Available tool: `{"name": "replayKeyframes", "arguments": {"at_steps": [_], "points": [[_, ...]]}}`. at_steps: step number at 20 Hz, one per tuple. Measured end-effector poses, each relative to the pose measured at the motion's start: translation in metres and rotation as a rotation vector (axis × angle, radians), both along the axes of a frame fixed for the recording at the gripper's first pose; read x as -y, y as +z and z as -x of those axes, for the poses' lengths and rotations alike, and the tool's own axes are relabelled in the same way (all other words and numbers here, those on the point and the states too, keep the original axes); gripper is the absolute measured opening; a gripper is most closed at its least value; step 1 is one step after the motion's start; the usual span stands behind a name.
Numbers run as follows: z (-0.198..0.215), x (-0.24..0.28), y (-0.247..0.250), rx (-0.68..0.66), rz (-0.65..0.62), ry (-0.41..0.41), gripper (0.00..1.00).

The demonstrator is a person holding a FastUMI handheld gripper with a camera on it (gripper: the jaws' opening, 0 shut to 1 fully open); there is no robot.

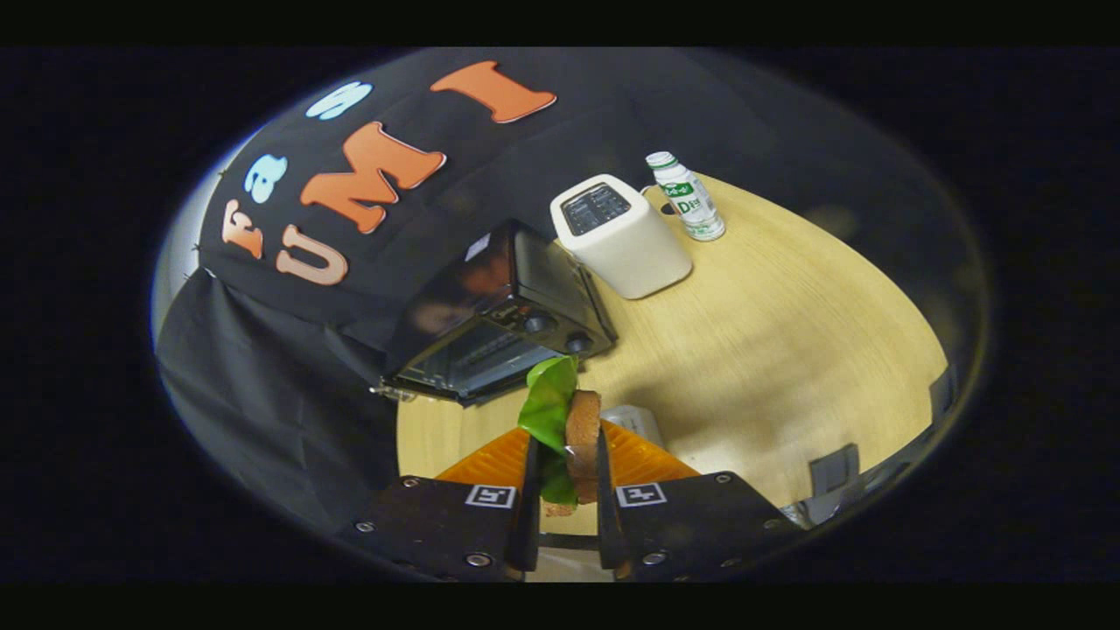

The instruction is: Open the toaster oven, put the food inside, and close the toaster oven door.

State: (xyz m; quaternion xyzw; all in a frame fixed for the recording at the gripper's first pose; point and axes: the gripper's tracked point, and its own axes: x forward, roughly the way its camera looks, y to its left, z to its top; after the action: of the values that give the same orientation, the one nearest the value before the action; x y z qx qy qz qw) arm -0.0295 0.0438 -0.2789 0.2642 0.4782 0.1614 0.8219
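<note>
Between the claw (564,472) fingers, clamped upright: sandwich (581,433) with lettuce. Toaster oven (499,319) lies just ahead, slightly left, its door seemingly lowered toward the claw.

White pop-up toaster (621,236) on wooden table (787,350); small bottle (688,195) just beside it.

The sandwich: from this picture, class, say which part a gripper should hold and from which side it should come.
Grip the sandwich across its flat faces, bread on one side, lettuce leaf on the other, coming in from its lower edge. It stands on edge, so its faces meet the fingers squarely, as the hand-held gripper holds it now, its upper end free toward the toaster oven.
</note>
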Motion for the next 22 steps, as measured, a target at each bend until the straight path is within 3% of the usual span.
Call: {"name": "replayKeyframes", "arguments": {"at_steps": [7,16,22], "points": [[-0.006,-0.055,0.003,0.045,-0.206,-0.145,0.27],[-0.028,-0.123,-0.033,0.069,-0.42,-0.405,0.27],[-0.051,-0.174,-0.069,0.048,-0.473,-0.487,0.27]]}}
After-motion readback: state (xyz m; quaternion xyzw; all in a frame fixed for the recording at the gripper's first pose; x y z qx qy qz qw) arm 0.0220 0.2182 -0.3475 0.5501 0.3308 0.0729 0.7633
